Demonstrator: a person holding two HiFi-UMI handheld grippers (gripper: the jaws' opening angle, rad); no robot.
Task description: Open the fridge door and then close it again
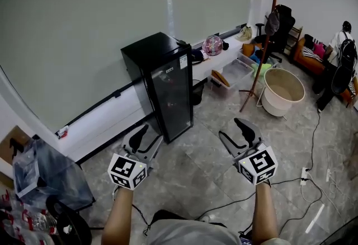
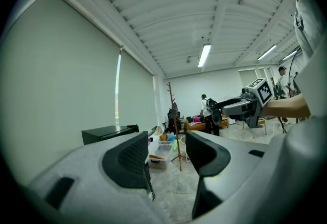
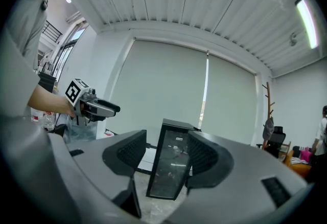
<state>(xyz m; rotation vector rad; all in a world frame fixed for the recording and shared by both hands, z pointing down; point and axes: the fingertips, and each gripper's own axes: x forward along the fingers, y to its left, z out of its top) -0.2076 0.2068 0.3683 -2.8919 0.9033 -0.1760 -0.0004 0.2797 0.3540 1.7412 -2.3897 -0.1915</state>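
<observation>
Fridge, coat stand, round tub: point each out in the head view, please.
fridge (image 1: 172,98), head view, on its glass door.
coat stand (image 1: 261,53), head view, midway up its wooden pole.
round tub (image 1: 274,107), head view, on its outer wall.

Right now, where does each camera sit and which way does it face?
Head view: on the head, looking down at the fridge; forearms show.
Left gripper view: on the left gripper, facing the coat stand; open jaws show.
Right gripper view: on the right gripper, facing the fridge; open jaws show.
Each gripper view shows the other gripper.
</observation>
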